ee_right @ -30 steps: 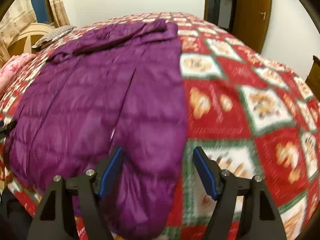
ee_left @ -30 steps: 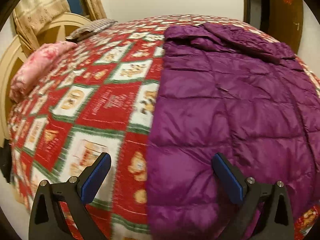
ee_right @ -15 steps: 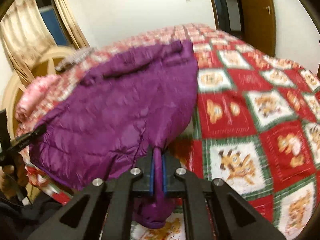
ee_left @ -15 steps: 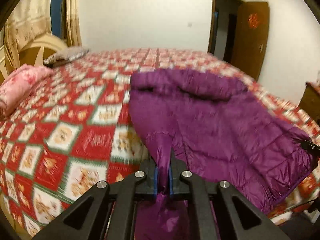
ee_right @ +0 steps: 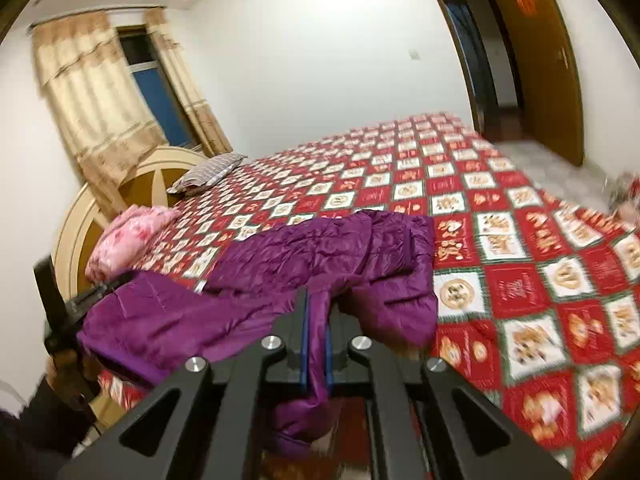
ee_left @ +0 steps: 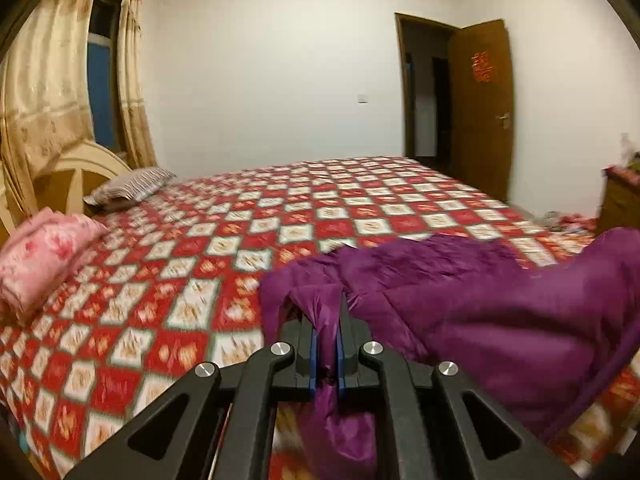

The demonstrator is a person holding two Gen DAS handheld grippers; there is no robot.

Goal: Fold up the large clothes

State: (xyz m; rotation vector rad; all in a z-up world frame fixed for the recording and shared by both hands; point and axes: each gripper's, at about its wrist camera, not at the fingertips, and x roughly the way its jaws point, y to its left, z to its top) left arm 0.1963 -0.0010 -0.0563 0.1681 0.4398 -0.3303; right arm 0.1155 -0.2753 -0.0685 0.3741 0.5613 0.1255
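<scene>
A purple quilted jacket (ee_left: 480, 312) lies on the bed, its near hem raised and carried over the rest. My left gripper (ee_left: 325, 336) is shut on the hem's left corner; purple cloth hangs between the blue pads. My right gripper (ee_right: 316, 336) is shut on the hem's right corner, with the jacket (ee_right: 320, 252) bunched beyond it. The left gripper also shows at the left edge of the right wrist view (ee_right: 80, 304), holding the cloth.
The bed's red and white patterned bedspread (ee_left: 240, 248) spreads beyond the jacket. A pink folded blanket (ee_left: 44, 256) and a striped pillow (ee_left: 128, 188) lie by the headboard at left. An open wooden door (ee_left: 480, 108) stands at right.
Both grippers shut on the jacket's near hem, lifted it and are carrying it toward the far end, so the jacket now doubles over itself.
</scene>
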